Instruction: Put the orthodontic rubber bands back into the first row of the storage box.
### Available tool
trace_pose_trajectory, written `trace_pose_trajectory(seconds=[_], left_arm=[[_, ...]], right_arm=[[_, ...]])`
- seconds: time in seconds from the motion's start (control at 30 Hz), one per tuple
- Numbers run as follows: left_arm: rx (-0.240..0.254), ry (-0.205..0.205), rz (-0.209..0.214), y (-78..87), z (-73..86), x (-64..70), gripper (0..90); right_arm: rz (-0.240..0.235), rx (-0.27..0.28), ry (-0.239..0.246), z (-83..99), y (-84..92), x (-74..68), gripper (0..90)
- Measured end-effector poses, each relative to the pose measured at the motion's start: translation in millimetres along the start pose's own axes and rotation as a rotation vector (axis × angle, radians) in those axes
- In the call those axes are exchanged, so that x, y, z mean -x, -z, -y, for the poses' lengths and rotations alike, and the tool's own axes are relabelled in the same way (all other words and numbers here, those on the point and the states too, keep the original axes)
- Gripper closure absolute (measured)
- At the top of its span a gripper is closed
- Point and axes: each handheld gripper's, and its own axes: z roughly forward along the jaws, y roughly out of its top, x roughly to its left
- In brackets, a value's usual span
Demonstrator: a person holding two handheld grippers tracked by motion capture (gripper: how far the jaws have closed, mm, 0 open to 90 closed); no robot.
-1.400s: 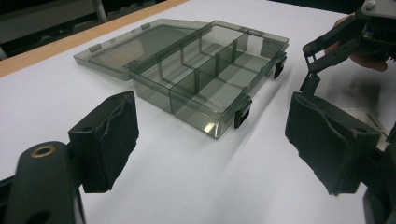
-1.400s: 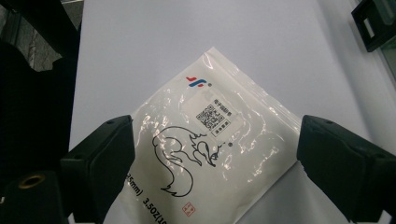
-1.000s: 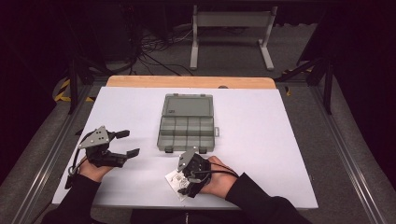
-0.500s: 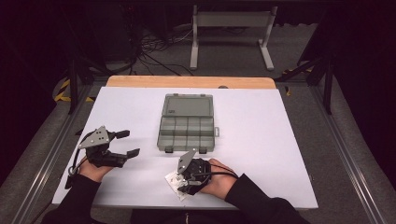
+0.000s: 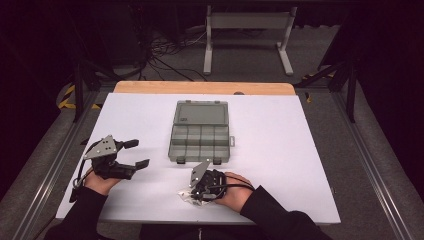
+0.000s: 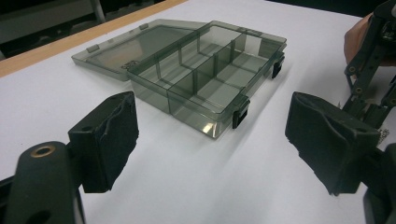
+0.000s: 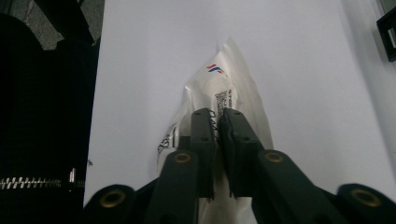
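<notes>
Little had moved since the earlier frames: the right claw (image 5: 196,192) had been drawn slightly nearer the bench's front edge, its small bag kept beneath it, while the left claw (image 5: 131,154) and the box had been left where they were.

The room was kept dark, with cables on the floor and a pale metal stand (image 5: 247,35) set beyond the bench. The bench (image 5: 310,165) was covered in a plain white sheet, a strip of bare wood being left along its far edge; such a surface was probably chosen so that small parts would show clearly.

The compartment box (image 5: 200,142) was placed at the middle, its lid laid flat open toward the far side and its compartments seen empty, apparently made ready to be filled.

The left claw was held wide apart with nothing in it, pointed toward the box, seemingly kept in reserve.

The small plastic bag (image 7: 229,93), white with printed markings, lay near the front edge, just short of the box. The right claw's jaws were pressed together on its near end, presumably so it could be lifted.
</notes>
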Motion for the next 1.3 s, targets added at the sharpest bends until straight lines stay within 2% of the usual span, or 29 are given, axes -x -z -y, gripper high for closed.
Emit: trace_pose_trajectory(seconds=[0.1,0.3,0.73,1.3], left_arm=[[0.001,0.002,0.001,0.1,0.1,-0.2,17.8],[0.005,0.003,-0.001,0.1,0.3,-0.8,17.8],[0.005,0.004,-0.002,0.1,0.3,-1.0,17.8],[0.005,0.000,-0.005,-0.1,0.1,-1.1,17.8]], right_arm=[[0.008,0.003,0.021,-0.2,0.4,0.0,87.3],[-0.007,0.005,0.006,-2.0,6.4,1.2,87.8],[0.063,0.091,0.013,-14.1,43.5,9.1,87.7],[0.109,0.144,0.007,-24.0,75.6,19.3,87.5]])
